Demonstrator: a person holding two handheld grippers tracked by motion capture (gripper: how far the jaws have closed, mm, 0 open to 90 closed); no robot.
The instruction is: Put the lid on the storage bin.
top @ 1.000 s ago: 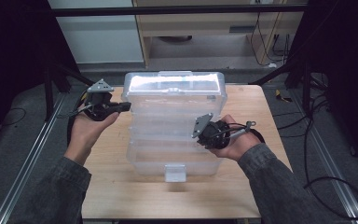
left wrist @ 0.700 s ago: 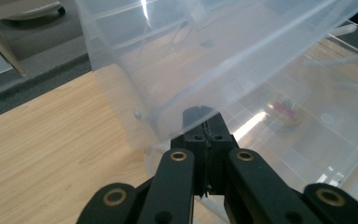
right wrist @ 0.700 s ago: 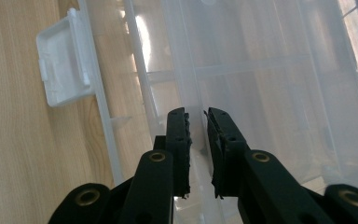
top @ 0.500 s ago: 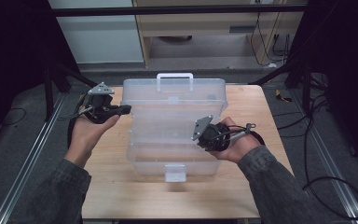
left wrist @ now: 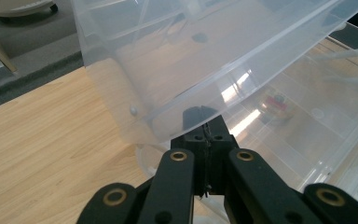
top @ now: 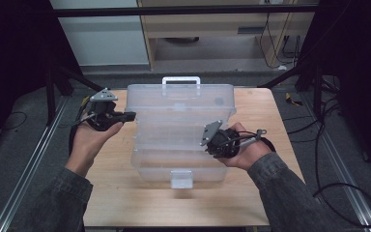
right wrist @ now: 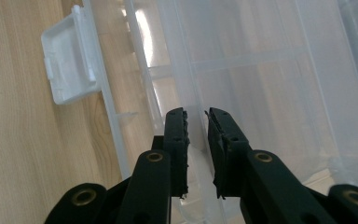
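A clear plastic compartment box (top: 174, 162) lies on the wooden table (top: 116, 193). Its lid (top: 181, 104) stands raised, with the handle (top: 180, 79) at the far side. My left gripper (top: 130, 115) is shut and empty, its tips (left wrist: 207, 123) under the lid's left edge (left wrist: 191, 46). My right gripper (top: 206, 146) reaches into the base near its right front. Its jaws (right wrist: 196, 114) have just been opening; a thin clear wall of the box (right wrist: 261, 70) runs between the pads, which stand apart from it. A small red and yellow item (left wrist: 275, 101) lies in one compartment.
The box's white latch (top: 181, 179) (right wrist: 67, 63) hangs at the front edge, towards the person. Bare wood shows left and right of the box. Cabinets stand behind the table, and cables (top: 319, 159) run over the floor at the right.
The lid has swung up and back, so its handle now shows at the far side. Both hands have stayed where they were.
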